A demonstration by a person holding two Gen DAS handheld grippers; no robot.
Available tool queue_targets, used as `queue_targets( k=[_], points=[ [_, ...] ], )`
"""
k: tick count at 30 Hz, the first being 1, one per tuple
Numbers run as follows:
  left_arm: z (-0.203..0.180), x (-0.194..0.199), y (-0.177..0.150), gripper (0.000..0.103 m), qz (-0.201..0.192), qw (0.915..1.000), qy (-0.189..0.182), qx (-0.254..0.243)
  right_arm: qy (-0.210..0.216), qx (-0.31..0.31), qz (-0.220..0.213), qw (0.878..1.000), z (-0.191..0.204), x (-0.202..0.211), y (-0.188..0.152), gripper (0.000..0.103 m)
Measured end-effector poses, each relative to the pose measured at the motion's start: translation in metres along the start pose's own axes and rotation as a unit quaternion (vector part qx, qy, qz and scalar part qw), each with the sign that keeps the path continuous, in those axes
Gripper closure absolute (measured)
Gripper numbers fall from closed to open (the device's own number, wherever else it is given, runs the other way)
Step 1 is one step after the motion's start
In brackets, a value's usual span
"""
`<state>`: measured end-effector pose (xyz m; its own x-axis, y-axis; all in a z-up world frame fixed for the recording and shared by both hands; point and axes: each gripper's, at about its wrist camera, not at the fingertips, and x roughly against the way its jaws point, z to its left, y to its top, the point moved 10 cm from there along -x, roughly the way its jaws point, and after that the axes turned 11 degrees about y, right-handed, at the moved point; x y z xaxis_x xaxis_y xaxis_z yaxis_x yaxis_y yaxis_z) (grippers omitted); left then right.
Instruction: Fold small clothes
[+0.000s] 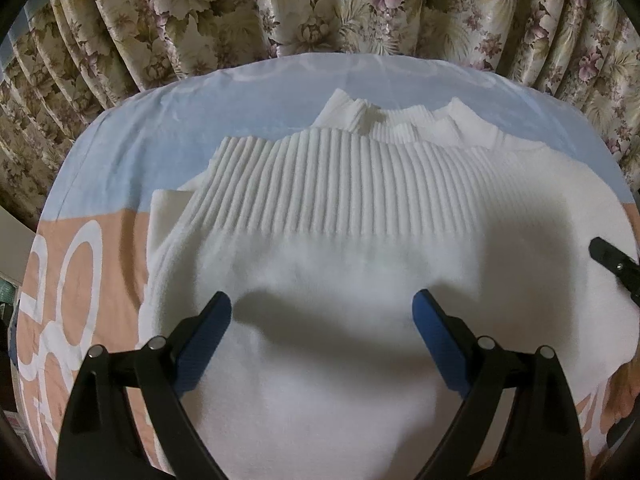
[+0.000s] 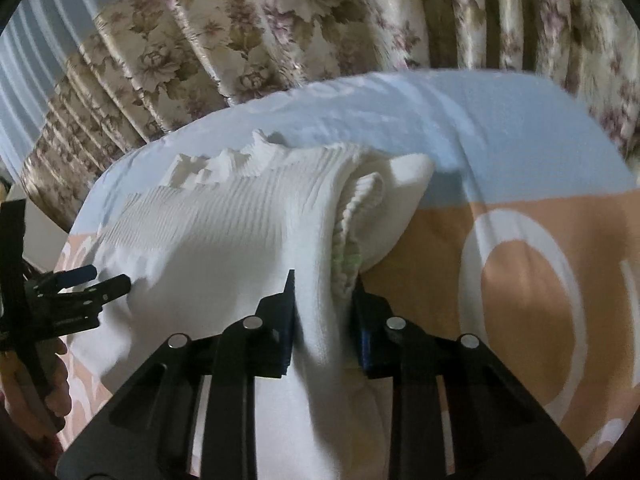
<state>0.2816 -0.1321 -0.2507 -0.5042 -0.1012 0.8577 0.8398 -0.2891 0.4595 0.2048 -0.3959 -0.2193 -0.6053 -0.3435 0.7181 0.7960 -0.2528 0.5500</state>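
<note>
Right claw (image 2: 322,312) pinches sweater (image 2: 224,248) edge; left claw (image 1: 322,312) gapes.

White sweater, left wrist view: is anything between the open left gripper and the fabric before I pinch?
Nothing visible. The left gripper is open directly over the white sweater, only bare knit between its fingers. The right gripper already clamps the sweater's folded right edge, off to the side.

Both wrist views sit low and close over the white sweater (image 1: 320,240), facing the floral curtain (image 1: 320,4). Each shows the other gripper at its frame edge.
</note>
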Motion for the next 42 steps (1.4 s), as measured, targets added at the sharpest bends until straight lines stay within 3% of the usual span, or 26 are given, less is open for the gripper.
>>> queue_targets(
  k=[9,22,30,36,42],
  points=[
    [-0.005,-0.002,-0.001,0.011,0.001,0.9999,0.011,-0.001,-0.015,0.024,-0.015,0.999,0.021,0.003,0.009,0.078],
    [-0.009,-0.005,0.0,0.011,-0.009,0.9995,0.026,-0.014,0.006,0.03,-0.02,0.999,0.058,0.003,0.017,0.079],
    [-0.009,-0.007,0.002,0.011,-0.022,0.9995,0.01,-0.022,0.001,0.037,-0.014,0.999,0.077,-0.007,0.018,0.08],
    [0.024,0.01,0.006,0.011,-0.038,0.9992,-0.003,-0.012,-0.008,0.039,-0.016,0.999,0.09,-0.012,0.019,0.08],
    [0.083,0.008,0.011,0.011,-0.051,0.9983,0.028,-0.006,-0.01,0.035,-0.019,0.999,0.116,-0.023,0.021,0.08]
  ],
)
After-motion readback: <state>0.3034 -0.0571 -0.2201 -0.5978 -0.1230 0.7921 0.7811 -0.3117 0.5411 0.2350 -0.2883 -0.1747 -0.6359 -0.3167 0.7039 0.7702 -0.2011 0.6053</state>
